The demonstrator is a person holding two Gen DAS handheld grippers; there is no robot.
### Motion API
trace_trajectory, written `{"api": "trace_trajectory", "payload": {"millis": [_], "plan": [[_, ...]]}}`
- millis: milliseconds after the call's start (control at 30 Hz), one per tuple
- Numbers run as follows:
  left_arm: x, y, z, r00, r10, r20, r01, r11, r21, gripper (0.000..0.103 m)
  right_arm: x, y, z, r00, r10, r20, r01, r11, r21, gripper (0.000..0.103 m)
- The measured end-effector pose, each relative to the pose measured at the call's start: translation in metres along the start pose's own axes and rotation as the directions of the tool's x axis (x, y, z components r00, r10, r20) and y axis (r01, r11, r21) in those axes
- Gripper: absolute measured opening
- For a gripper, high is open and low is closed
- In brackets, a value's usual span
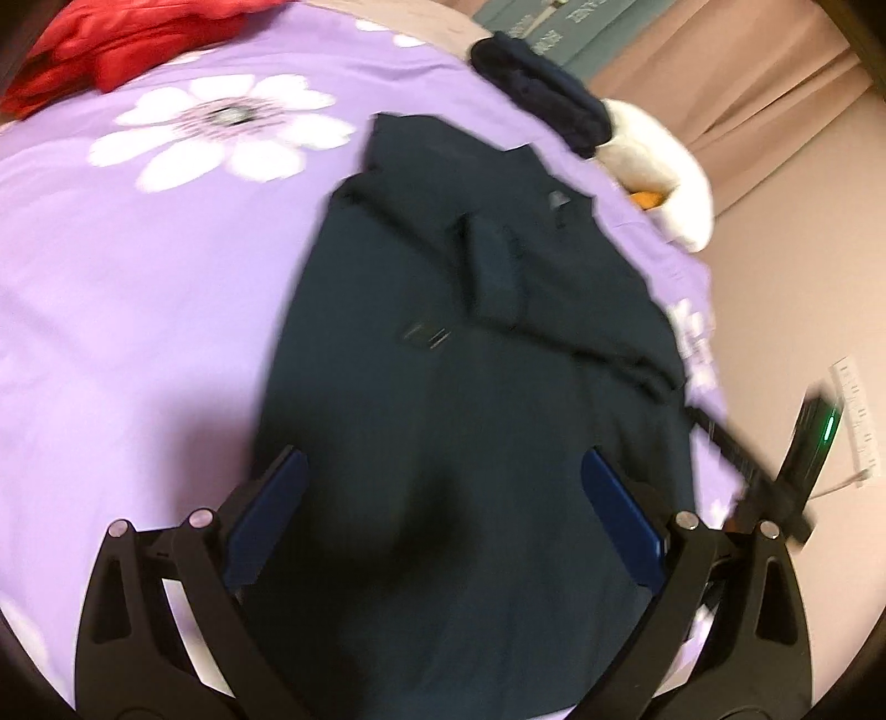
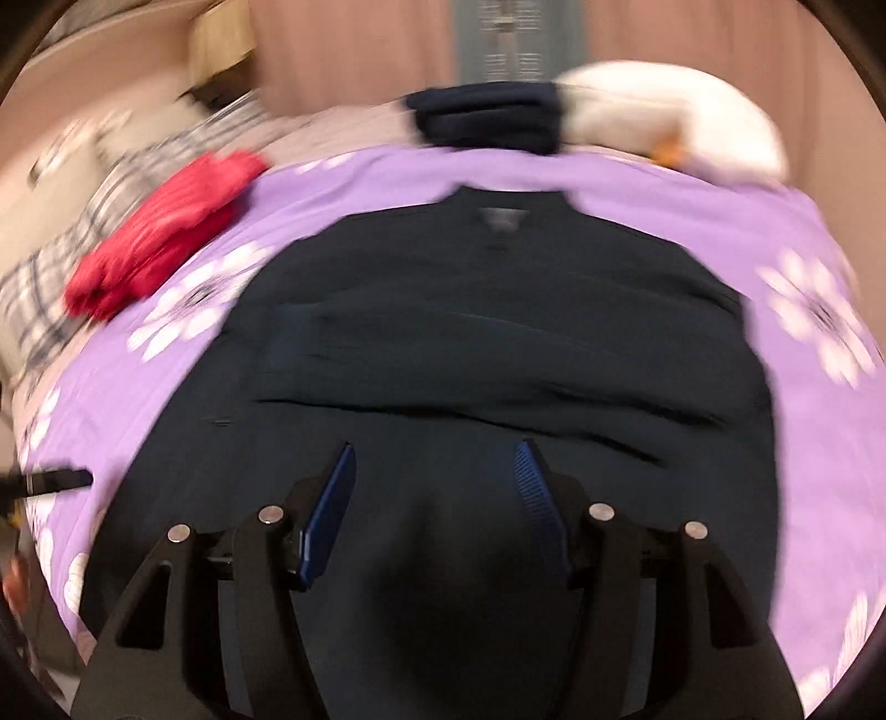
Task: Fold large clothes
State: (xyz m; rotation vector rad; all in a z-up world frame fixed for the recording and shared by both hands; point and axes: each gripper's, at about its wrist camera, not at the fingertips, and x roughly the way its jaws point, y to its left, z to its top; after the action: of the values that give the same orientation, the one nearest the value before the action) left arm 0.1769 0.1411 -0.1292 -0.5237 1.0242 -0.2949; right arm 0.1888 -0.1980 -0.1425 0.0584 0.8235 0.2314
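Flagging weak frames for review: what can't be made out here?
- Dark garment: its lower hem, cut off behind the right gripper, right wrist view.
- Lettering on the grey-green box: blurred, cut by the top edge, left wrist view.
- Checked cloth: motion-smeared, right wrist view.
- Orange thing by the white plush: mostly hidden.

Dark navy garment [image 2: 470, 343], spread flat, sleeves folded across

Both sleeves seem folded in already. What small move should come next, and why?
Probably lower both open hand-held grippers, left and right, onto the dark garment's near hem to pinch it: the sleeves lie across its body, and nothing is between the jaws yet.
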Motion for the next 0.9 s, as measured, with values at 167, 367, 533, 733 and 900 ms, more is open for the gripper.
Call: {"api": "trace_trajectory", "payload": {"millis": [167,367,533,733,900], "plan": [[0.051,-0.017,0.054,0.98,-0.195,-0.036,0.191,0.977,-0.097,0.1,-0.029,-0.064,-0.028,0.999,-0.02,0.032,0.014,0.986,0.168,0.063],[0.128,-0.01,0.1,0.985,-0.148,-0.083,0.126,0.966,-0.226,0.095,-0.037,-0.087,-0.052,0.998,0.017,0.059,-0.032,0.964,0.266,0.064],[0.163,-0.008,0.105,0.983,-0.115,-0.144,0.08,0.97,-0.23,0.088,-0.029,-0.089,-0.058,0.998,0.031,0.052,-0.044,0.963,0.265,0.064],[0.166,-0.01,0.109,0.989,-0.043,-0.141,0.014,0.978,-0.206,0.011,-0.013,-0.093,-0.062,0.999,0.035,0.033,-0.043,0.957,0.288,0.064],[0.127,-0.05,0.138,0.999,-0.053,-0.006,0.052,0.997,-0.061,0.009,-0.008,-0.098,-0.058,0.999,0.024,0.035,-0.033,0.957,0.289,0.064]]}}
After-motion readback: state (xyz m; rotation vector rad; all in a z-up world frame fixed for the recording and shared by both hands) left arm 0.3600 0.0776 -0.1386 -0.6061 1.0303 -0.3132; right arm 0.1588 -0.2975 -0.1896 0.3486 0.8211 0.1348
